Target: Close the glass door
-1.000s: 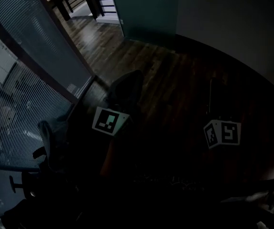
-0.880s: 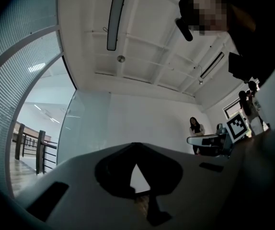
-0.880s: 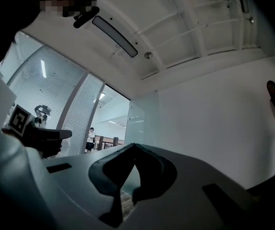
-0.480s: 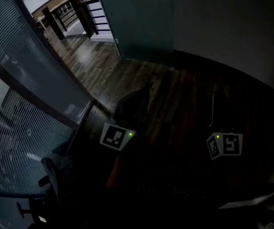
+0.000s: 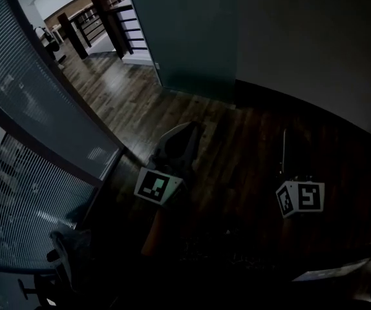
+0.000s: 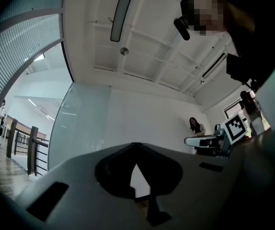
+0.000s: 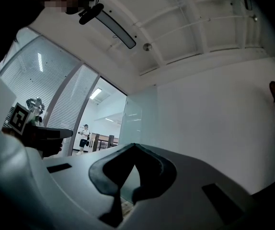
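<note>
glass door (image 5: 185,37) appears open, well ahead of both grippers and apart from them. left gripper (image 6: 135,145) and right gripper (image 7: 134,145): jaws tip to tip, nothing held. probably carried pointing doorward, since a push needs no grasp. no contact yet.

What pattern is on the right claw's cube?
Black square markers on white. The cube shows best in the head view.
</note>
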Demonstrator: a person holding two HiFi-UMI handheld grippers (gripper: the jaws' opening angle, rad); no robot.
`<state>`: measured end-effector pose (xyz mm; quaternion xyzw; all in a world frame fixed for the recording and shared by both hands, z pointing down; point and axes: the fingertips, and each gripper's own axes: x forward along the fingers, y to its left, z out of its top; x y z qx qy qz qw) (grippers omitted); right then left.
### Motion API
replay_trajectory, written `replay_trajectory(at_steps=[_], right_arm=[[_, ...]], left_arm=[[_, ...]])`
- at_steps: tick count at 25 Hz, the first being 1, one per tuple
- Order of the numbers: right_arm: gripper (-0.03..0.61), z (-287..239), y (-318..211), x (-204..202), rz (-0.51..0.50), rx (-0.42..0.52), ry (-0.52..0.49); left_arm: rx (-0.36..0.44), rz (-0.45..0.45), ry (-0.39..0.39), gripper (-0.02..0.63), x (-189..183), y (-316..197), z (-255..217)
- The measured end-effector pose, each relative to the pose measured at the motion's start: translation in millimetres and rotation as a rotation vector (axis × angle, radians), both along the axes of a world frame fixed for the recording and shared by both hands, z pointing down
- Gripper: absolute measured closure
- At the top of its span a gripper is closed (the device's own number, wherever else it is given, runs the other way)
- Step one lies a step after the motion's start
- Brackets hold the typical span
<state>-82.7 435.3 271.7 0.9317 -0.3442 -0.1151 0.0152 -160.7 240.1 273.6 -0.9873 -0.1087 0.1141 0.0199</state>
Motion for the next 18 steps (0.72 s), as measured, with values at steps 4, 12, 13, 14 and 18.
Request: replay_trajectory(at_steps=[4,12,13,14,18], right_arm=[[0.575,-7.0,-9.7,53.7,-0.024,0.022,0.004],[0.575,-3.2,-30.0,132.8,-0.081,0.006,-0.004],[0.575,-2.1,-30.4,140.9,-0.086,0.003,-0.005],[0.575,-1.2,-30.8,148.7,-0.089,0.001,-0.005],[0.575,1.9,-34.6,177.9,-0.084,0.0,-0.011]], left_arm=[[0.008,-0.009,0.009,0.612,48.2,-3.2,-7.1],[-0.001,-0.052,0.001,0.612,122.2,-14.1,-2.9],[-0.002,-0.059,0.0,0.612,130.0,-14.7,-1.9],[-0.001,-0.064,-0.003,0.612,137.8,-15.0,-0.9],[-0.004,-0.06,-0.016,0.612,168.3,-16.7,3.7]])
